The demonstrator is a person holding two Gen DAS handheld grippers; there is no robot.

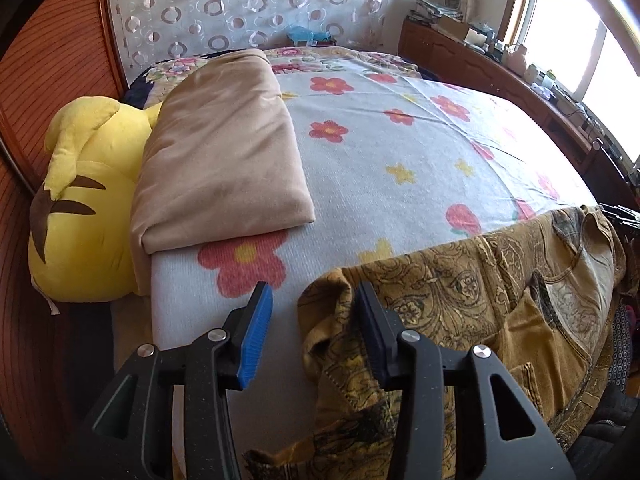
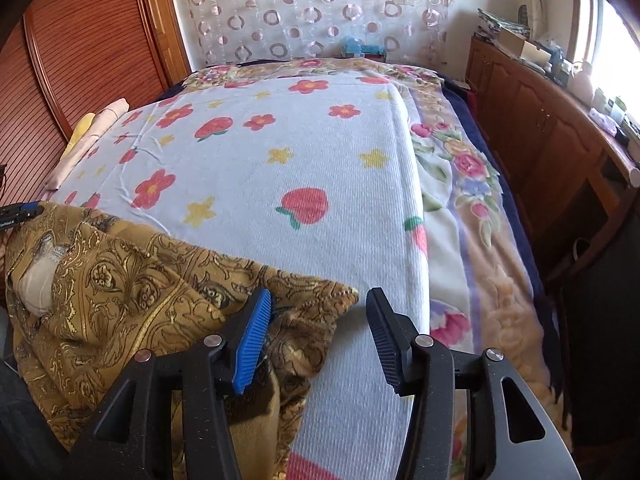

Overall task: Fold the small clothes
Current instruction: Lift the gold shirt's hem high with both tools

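Observation:
A brown and gold patterned garment (image 1: 480,292) lies rumpled on the near edge of the bed and hangs over it. My left gripper (image 1: 312,300) is open, its jaws straddling the garment's left corner just above the cloth. The same garment (image 2: 132,292) fills the lower left of the right wrist view. My right gripper (image 2: 318,306) is open over the garment's right corner, its left pad (image 2: 252,340) against the cloth. The tip of the left gripper (image 2: 22,212) shows at the far left edge of the right wrist view.
A pale flower-print blanket (image 1: 400,152) covers the bed. A folded beige blanket (image 1: 224,152) and a yellow plush toy (image 1: 84,216) lie at its left side. A wooden cabinet (image 2: 552,136) with clutter runs along the right under the window. A wooden wardrobe (image 2: 84,48) stands left.

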